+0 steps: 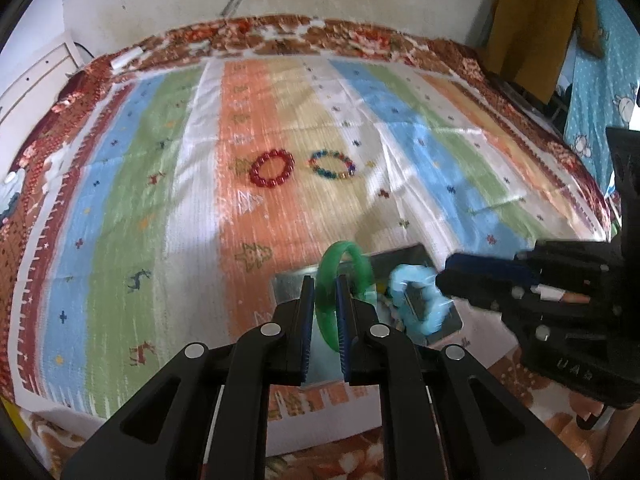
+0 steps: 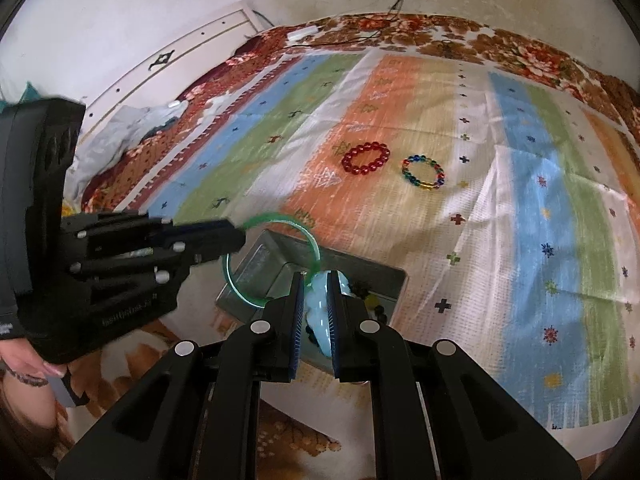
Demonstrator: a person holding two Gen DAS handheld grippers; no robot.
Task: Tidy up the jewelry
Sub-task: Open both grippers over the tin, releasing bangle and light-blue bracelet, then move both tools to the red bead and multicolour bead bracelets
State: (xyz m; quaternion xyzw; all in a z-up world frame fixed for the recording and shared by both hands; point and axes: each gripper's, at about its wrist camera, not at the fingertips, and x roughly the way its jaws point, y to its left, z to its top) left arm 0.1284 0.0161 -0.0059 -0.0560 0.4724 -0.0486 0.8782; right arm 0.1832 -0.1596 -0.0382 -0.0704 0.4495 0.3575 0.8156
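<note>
My left gripper [image 1: 325, 280] is shut on a translucent green bangle [image 1: 352, 256], which stands upright between its pads over a small metal tray [image 1: 404, 255]. To its right, my right gripper [image 1: 442, 276] is shut on a chunky light blue bracelet [image 1: 416, 300] above the same tray. The right wrist view shows that gripper [image 2: 314, 276] with the blue bracelet [image 2: 318, 312] between its pads. Beside it is the left gripper [image 2: 236, 240] with the green bangle [image 2: 272, 256], over the tray [image 2: 372, 270]. Farther off on the cloth lie a red bead bracelet [image 1: 272, 168] [image 2: 366, 158] and a multicoloured bead bracelet [image 1: 332, 164] [image 2: 424, 172].
A striped cloth [image 1: 160, 200] covers a floral blanket [image 1: 280, 36] that reaches the wall. Dark beads [image 2: 376, 308] lie in the tray. A white panel [image 2: 192, 52] stands at the left and a mustard garment [image 1: 532, 20] hangs at the right. A person's hand [image 2: 24, 360] holds the left gripper.
</note>
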